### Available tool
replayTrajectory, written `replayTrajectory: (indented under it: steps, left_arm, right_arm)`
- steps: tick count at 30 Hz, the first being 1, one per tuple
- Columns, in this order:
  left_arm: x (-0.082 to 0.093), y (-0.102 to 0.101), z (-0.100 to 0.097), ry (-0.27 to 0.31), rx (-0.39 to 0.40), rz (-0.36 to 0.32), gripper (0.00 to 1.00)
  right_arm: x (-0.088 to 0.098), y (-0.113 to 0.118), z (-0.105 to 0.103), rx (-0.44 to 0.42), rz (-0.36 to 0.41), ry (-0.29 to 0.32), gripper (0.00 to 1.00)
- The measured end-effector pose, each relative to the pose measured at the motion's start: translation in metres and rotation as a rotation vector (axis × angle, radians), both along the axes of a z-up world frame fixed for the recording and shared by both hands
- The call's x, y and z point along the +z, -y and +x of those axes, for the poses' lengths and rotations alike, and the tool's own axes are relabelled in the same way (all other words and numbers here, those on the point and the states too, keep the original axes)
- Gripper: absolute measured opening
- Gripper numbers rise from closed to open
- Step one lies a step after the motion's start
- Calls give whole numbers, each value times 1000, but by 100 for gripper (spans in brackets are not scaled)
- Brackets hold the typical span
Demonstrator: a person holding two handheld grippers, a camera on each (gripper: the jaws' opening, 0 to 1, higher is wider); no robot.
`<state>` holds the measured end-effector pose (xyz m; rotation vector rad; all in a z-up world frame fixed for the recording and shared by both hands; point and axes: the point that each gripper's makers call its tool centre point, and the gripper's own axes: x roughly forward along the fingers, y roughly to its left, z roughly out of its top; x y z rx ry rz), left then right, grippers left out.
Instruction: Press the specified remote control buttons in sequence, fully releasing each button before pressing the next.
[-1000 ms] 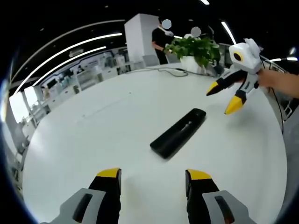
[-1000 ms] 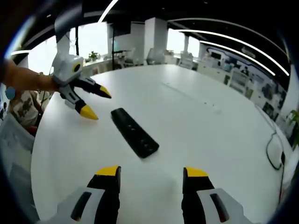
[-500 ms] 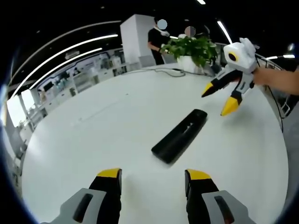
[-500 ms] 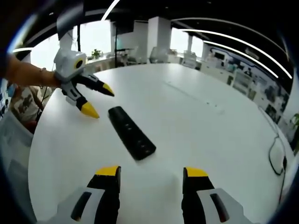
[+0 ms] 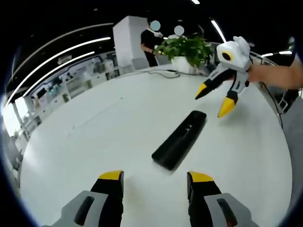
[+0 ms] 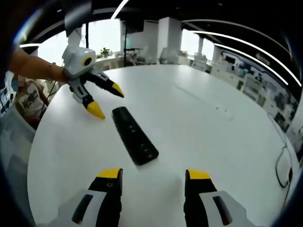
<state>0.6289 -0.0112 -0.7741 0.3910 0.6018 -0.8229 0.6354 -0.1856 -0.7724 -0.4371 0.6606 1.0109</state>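
Your left claw [image 5: 154, 182] hangs low over the white worktop [image 5: 94, 142], jaws spread and empty; your right claw [image 5: 213, 97], likewise spread and empty, hovers tips-down just past the far end of the remote control [image 5: 180, 139], with your hand [image 5: 277, 75] behind it. Compared with a second ago, that right claw sits slightly closer to the remote. The black remote lies flat mid-worktop between both claws, its long axis running from left claw toward right claw, buttons up in the right gripper view [image 6: 135, 135].

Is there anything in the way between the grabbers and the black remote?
Nothing visible. The remote lies alone on the white table. Bare tabletop runs from the left gripper and from the right gripper to it. Both are open and off it.
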Motion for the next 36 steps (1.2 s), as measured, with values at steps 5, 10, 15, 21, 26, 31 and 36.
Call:
replayTrajectory:
  steps: [5, 10, 15, 21, 26, 31, 36]
  left_arm:
    - [0, 3, 0, 1, -25, -4, 53]
    - [0, 7, 2, 1, -57, -9, 52]
    - [0, 9, 3, 7, -96, -4, 49]
    - [1, 10, 5, 3, -129, -4, 48]
    - [1, 15, 3, -4, -178, 0, 47]
    - [0, 20, 3, -23, -209, -9, 46]
    - [0, 24, 4, -35, -235, -13, 45]
  right_arm:
    - [1, -6, 0, 33, 12, -6, 50]
    - [-1, -11, 2, 76, 5, -5, 50]
    - [0, -19, -3, 132, 14, -8, 48]
    - [-3, -29, -6, 190, 1, -15, 48]
    - [-5, -35, -4, 229, -19, -16, 46]
    - [-3, -41, -3, 263, -23, -18, 45]
    - [-4, -44, -2, 300, -48, -13, 43]
